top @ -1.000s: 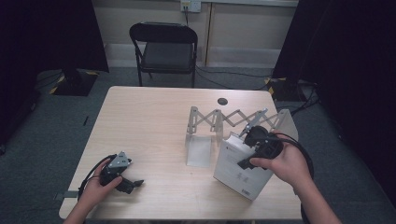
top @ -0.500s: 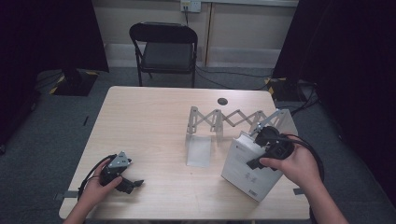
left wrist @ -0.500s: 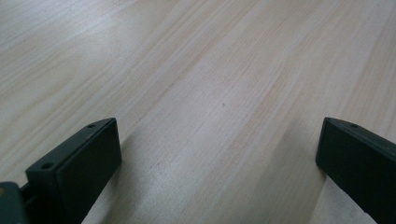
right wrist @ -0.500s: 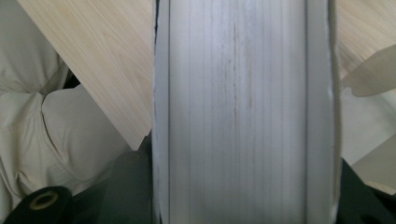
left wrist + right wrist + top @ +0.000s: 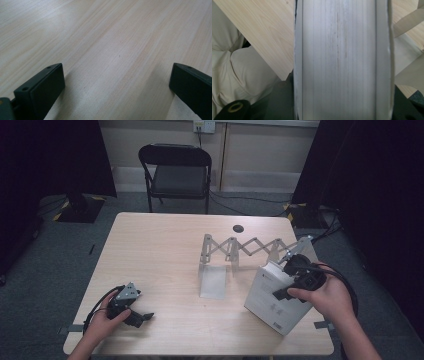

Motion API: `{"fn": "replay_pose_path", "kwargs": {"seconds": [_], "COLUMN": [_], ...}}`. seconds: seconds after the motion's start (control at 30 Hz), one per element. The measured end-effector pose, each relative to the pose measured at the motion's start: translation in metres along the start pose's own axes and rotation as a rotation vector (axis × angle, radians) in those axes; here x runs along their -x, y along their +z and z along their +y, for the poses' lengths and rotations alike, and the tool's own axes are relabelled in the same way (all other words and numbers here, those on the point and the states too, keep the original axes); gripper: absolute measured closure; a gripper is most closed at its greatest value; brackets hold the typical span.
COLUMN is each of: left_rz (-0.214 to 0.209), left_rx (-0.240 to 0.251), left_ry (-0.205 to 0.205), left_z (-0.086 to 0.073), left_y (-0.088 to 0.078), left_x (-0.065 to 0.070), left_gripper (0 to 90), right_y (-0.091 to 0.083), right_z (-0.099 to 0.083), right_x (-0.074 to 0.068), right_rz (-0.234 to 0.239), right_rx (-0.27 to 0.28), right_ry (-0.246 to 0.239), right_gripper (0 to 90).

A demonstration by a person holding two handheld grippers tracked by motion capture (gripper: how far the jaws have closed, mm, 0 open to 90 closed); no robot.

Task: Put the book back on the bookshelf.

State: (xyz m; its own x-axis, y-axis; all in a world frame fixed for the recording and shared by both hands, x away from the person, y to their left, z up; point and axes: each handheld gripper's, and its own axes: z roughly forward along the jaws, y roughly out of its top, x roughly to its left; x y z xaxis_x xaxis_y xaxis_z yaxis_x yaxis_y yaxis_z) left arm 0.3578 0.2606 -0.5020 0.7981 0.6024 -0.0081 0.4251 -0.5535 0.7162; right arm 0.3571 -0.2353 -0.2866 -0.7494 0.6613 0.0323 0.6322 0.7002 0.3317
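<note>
A thick white book (image 5: pixel 272 297) stands tilted at the table's front right, its cover facing the middle of the table. My right gripper (image 5: pixel 294 274) is shut on its upper edge. In the right gripper view the book's page edge (image 5: pixel 339 57) runs up between the two black jaws, which press on both covers. Just left of and behind the book stands a pale accordion-style book rack (image 5: pixel 240 250), stretched out across the table. My left gripper (image 5: pixel 142 316) lies on the table at the front left, open, with bare wood between its jaws (image 5: pixel 117 87).
The light wooden table (image 5: pixel 160 255) has a small black round disc (image 5: pixel 238 228) near its far edge. A black folding chair (image 5: pixel 177 170) stands behind it. The book sits close to the table's right edge. The person's trouser leg (image 5: pixel 234 62) shows below that edge.
My right gripper has carried the white book a little to the right, away from the rack's upright end plate. The left gripper has stayed where it was.
</note>
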Motion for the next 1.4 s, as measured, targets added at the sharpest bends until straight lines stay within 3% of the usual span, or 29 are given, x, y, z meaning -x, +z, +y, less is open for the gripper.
{"fn": "replay_pose_path", "kwargs": {"seconds": [1.4], "left_rz": [-0.001], "left_rx": [0.006], "left_ry": [-0.004], "left_z": [0.000], "left_y": [0.000], "left_x": [0.000], "left_gripper": [0.0], "right_y": [-0.008], "right_z": [-0.032], "right_x": [0.028], "right_rz": [-0.047], "right_rx": [-0.019], "right_ry": [0.142], "right_gripper": [52.9]}}
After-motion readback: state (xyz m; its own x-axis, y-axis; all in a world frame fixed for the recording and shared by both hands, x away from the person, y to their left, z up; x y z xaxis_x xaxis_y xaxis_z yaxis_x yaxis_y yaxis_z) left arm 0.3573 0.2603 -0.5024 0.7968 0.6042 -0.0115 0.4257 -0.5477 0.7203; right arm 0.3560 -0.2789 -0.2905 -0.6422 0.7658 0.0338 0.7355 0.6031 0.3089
